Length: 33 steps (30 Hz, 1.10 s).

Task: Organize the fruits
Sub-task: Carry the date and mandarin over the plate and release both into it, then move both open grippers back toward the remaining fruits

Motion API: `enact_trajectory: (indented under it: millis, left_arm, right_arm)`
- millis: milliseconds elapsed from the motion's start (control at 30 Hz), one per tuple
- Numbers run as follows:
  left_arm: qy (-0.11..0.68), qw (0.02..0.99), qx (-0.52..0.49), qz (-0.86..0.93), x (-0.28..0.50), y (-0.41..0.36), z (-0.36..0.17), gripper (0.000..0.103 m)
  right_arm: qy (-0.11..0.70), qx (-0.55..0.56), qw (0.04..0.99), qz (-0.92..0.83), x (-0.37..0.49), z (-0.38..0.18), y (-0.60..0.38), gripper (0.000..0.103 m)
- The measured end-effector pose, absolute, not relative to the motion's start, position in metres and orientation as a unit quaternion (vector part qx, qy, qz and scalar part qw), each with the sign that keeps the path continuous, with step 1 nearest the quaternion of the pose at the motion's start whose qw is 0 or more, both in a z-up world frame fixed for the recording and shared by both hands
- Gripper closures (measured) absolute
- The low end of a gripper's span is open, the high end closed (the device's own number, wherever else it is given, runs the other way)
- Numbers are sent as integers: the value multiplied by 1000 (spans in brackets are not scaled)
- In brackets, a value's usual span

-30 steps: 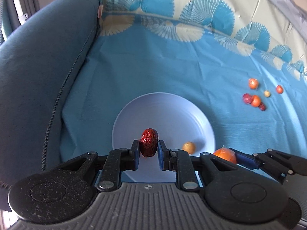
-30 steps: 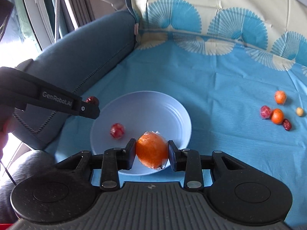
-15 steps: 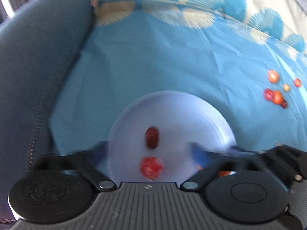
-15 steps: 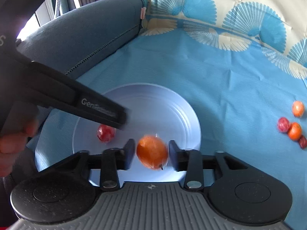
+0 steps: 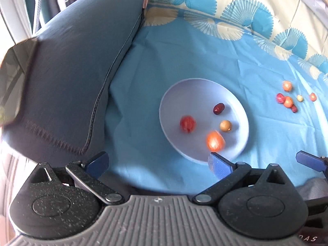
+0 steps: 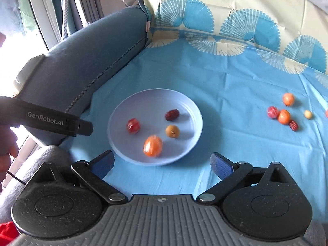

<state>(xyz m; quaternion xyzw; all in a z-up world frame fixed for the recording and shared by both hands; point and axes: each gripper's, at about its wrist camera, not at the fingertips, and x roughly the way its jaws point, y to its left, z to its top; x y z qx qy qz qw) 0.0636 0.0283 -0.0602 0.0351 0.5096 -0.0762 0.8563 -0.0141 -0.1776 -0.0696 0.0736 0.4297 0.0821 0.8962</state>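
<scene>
A pale blue plate (image 5: 237, 110) (image 6: 190, 106) lies on the blue cloth. It holds a dark red date (image 5: 218, 108) (image 6: 172, 115), a wrapped red fruit (image 5: 187, 123) (image 6: 133, 125), a tan round fruit (image 5: 225, 125) (image 6: 172, 131) and a wrapped orange (image 5: 214, 141) (image 6: 153, 145). My left gripper (image 5: 157, 164) is open and empty, near the plate's front left. My right gripper (image 6: 163, 162) is open and empty, just in front of the plate. Several small fruits (image 5: 288, 101) (image 6: 284, 116) lie loose on the cloth to the right.
A dark blue cushion (image 5: 78, 78) (image 6: 86, 61) rises along the left of the cloth. The left gripper's body (image 6: 49, 121) reaches in from the left in the right wrist view. The patterned cloth edge (image 6: 225, 41) runs along the back.
Both grippers opened and let go: the date and the orange now lie in the plate. Both grippers have pulled back and up from the plate.
</scene>
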Motion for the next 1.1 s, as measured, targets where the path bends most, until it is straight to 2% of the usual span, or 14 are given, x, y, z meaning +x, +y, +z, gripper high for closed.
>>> enact_trajectory:
  millis: [533,1100]
  left_arm:
    - [430,898,27,-93,-22,43,-2,0]
    - [410,907,15,-96,-37,46,11,0]
  right_arm:
    - [354,38,932,63,-109,-8,-153,1]
    - [332,23,941,65,-121,3,-149,1]
